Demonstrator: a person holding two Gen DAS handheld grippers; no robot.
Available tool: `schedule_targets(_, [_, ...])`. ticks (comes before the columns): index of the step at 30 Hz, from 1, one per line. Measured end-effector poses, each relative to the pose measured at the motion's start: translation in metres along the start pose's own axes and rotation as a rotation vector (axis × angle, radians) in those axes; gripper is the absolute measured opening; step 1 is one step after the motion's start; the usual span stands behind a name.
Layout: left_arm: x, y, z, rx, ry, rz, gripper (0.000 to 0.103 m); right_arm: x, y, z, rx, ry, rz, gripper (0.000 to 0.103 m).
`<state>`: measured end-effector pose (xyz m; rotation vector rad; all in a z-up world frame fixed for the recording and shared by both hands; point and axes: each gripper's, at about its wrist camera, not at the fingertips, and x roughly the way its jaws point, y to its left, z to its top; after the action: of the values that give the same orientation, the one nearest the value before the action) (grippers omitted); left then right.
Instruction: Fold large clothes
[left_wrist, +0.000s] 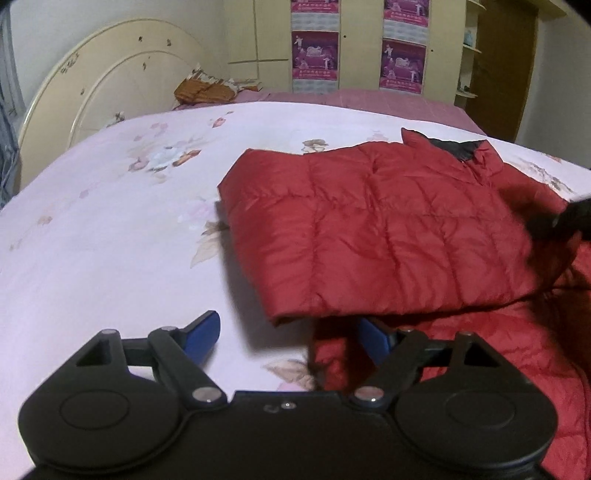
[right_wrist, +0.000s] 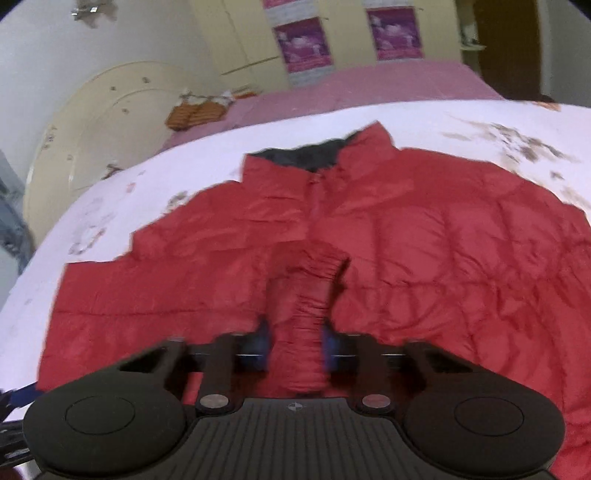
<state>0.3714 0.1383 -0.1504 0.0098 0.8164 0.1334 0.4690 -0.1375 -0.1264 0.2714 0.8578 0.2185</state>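
A red quilted puffer jacket (left_wrist: 384, 225) with a dark collar lining lies on the bed, its left side folded over the body. It fills the right wrist view (right_wrist: 424, 258), collar far from me. My left gripper (left_wrist: 291, 336) is open and empty at the jacket's near left edge, its right blue finger (left_wrist: 373, 338) partly under the folded edge. My right gripper (right_wrist: 295, 339) is shut on a bunched red cuff (right_wrist: 306, 317) of a sleeve and holds it over the jacket's middle. It shows as a blurred dark shape in the left wrist view (left_wrist: 565, 219).
A floral pink-white bedspread (left_wrist: 110, 229) covers the bed. A cream rounded headboard (left_wrist: 103, 85) stands at the far left, with an orange-brown bundle (left_wrist: 203, 88) beside it. A cream wardrobe with purple posters (left_wrist: 316, 55) and a brown door (left_wrist: 506, 70) are behind.
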Motion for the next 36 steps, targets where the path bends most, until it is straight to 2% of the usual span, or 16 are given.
schedule_targets(2, [0.001,-0.005,0.001,0.022,-0.015,0.007,0.079,-0.019,-0.007,0.009,0.005,-0.087,-0.029,0.02])
schedule_targets(5, [0.006,-0.014,0.005,0.056,-0.033,0.015,0.074,-0.041,-0.032,0.024,0.057,-0.16,-0.083,0.02])
schedule_targets(8, [0.014,-0.022,0.01,0.08,-0.041,0.015,0.068,-0.055,-0.057,0.029,0.076,-0.178,-0.147,0.02])
schedule_targets(11, [0.02,-0.03,0.012,0.108,-0.047,0.008,0.058,-0.062,-0.079,0.023,0.109,-0.157,-0.181,0.02])
schedule_targets(14, [0.023,-0.034,0.013,0.129,-0.055,0.009,0.044,-0.065,-0.094,0.012,0.14,-0.134,-0.209,0.02])
schedule_targets(15, [0.024,-0.034,0.013,0.124,-0.049,0.012,0.034,-0.064,-0.099,0.009,0.149,-0.121,-0.214,0.02])
schedule_targets(16, [0.026,-0.033,0.013,0.112,-0.035,0.012,0.019,-0.06,-0.103,0.005,0.162,-0.096,-0.218,0.02])
schedule_targets(17, [0.029,-0.03,0.013,0.093,-0.012,0.016,0.016,-0.053,-0.107,0.003,0.166,-0.07,-0.236,0.02])
schedule_targets(19, [0.034,-0.02,0.014,0.038,0.016,-0.006,0.016,-0.04,-0.114,-0.005,0.17,-0.019,-0.264,0.021])
schedule_targets(22, [0.027,-0.013,0.019,0.014,0.023,-0.03,0.016,-0.046,-0.111,-0.007,0.159,-0.04,-0.287,0.023])
schedule_targets(23, [0.022,-0.01,0.021,-0.001,0.021,-0.035,0.016,-0.05,-0.11,-0.006,0.151,-0.052,-0.3,0.028])
schedule_targets(24, [0.018,-0.006,0.023,-0.019,0.019,-0.036,0.016,-0.055,-0.108,-0.006,0.143,-0.073,-0.318,0.039])
schedule_targets(25, [0.013,-0.002,0.025,-0.04,0.013,-0.043,0.019,-0.06,-0.105,-0.004,0.128,-0.102,-0.335,0.043])
schedule_targets(29, [-0.008,0.009,0.033,-0.109,-0.036,-0.067,0.021,-0.078,-0.103,0.003,0.097,-0.168,-0.351,0.043])
schedule_targets(32, [-0.013,0.004,0.042,-0.111,-0.072,-0.085,0.021,-0.079,-0.095,0.01,0.062,-0.22,-0.371,0.043])
schedule_targets(36, [0.006,-0.021,0.058,-0.056,-0.076,-0.124,0.021,-0.061,-0.082,0.012,0.036,-0.17,-0.291,0.043])
